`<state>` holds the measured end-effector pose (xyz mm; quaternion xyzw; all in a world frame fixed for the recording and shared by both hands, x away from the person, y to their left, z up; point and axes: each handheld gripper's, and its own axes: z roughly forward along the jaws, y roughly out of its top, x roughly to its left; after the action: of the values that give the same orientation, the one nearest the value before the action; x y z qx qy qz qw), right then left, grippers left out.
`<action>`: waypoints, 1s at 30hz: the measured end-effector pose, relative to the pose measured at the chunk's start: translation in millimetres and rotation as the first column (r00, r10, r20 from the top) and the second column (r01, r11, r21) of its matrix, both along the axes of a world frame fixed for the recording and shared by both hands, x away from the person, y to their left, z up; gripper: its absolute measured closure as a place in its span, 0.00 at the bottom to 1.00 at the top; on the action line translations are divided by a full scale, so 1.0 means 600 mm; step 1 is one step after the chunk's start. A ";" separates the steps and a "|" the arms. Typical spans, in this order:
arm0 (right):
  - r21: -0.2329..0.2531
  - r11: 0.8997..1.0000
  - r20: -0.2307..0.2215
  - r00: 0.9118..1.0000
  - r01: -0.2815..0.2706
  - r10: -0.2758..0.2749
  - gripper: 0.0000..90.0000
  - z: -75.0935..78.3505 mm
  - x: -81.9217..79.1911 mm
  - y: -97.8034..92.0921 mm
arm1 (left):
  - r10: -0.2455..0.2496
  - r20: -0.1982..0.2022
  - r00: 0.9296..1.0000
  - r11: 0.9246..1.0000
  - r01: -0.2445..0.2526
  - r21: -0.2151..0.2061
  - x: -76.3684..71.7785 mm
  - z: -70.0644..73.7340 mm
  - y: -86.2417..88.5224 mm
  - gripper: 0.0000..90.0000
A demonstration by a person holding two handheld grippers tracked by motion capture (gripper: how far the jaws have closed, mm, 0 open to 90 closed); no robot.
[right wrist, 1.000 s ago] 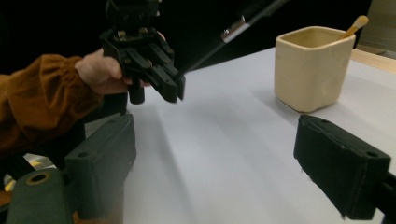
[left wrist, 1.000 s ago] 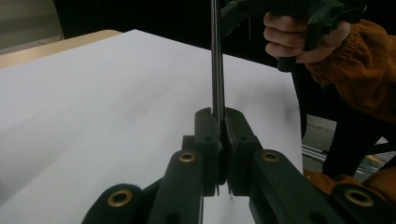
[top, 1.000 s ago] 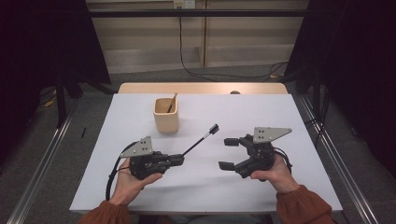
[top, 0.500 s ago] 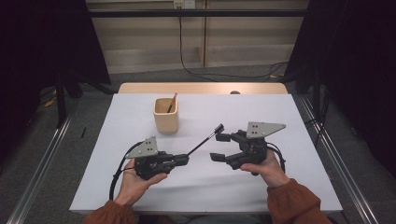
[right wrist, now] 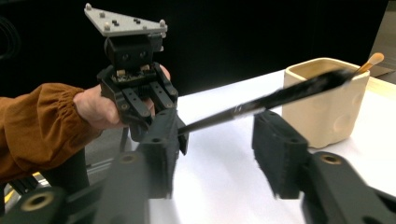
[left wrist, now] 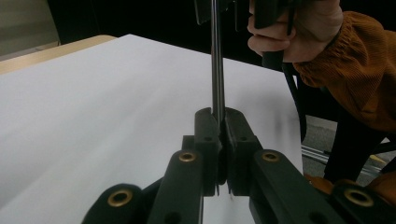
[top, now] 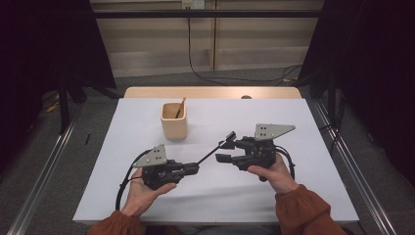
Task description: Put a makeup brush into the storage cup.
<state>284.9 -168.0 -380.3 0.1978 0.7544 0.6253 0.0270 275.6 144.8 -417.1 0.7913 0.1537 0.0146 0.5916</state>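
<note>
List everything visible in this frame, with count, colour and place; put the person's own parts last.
brush: 1, thin black handle with dark tip, clamped at its near end in the left gripper, slanting up toward the right gripper
cup: 1, cream, on the far middle of the sheet
stick: 1, wooden, standing tilted in the cup
sheet: 1, white, covering the table top
table: 1, light wood, edge showing at the far side
cable: 1, black, on the floor behind the table
left gripper: 1, black, near left, shut on the brush
right gripper: 1, black, near right, jaws open either side of the brush tip
hands: 2, each holding a gripper
sleeves: 2, orange, near edge
</note>
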 end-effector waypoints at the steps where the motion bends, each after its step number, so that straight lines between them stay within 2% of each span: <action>1: 0.002 1.000 -0.003 1.000 0.002 -0.002 0.62 0.000 0.001 0.000 | 0.000 0.001 1.000 1.000 0.000 -0.002 0.000 0.000 0.000 0.95; 2: 0.002 1.000 -0.003 1.000 0.002 -0.002 0.62 0.000 0.001 0.000 | 0.000 0.001 1.000 1.000 0.000 -0.002 0.000 0.000 0.000 0.95; 3: 0.004 1.000 -0.010 1.000 -0.003 0.003 0.67 -0.002 0.003 0.001 | -0.002 0.000 1.000 1.000 0.002 -0.001 -0.001 -0.001 0.000 0.95; 13: 0.027 0.999 -0.044 0.999 -0.024 0.025 0.76 -0.008 0.008 0.007 | -0.012 0.004 1.000 1.000 0.012 0.004 -0.003 -0.007 -0.005 0.95; 15: 0.033 0.999 -0.052 0.998 -0.025 0.026 0.81 -0.008 0.009 0.005 | -0.015 0.005 1.000 1.000 0.015 0.006 -0.003 -0.007 -0.006 0.95; 30: 0.078 0.996 -0.098 0.994 -0.051 0.059 0.91 -0.011 0.013 0.002 | -0.018 0.015 1.000 0.999 0.018 0.039 -0.002 -0.018 -0.017 0.95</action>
<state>292.8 -166.5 -386.7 0.2089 0.7357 0.6433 -0.0354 274.1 134.3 -427.7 0.8038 0.1416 0.0186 0.5775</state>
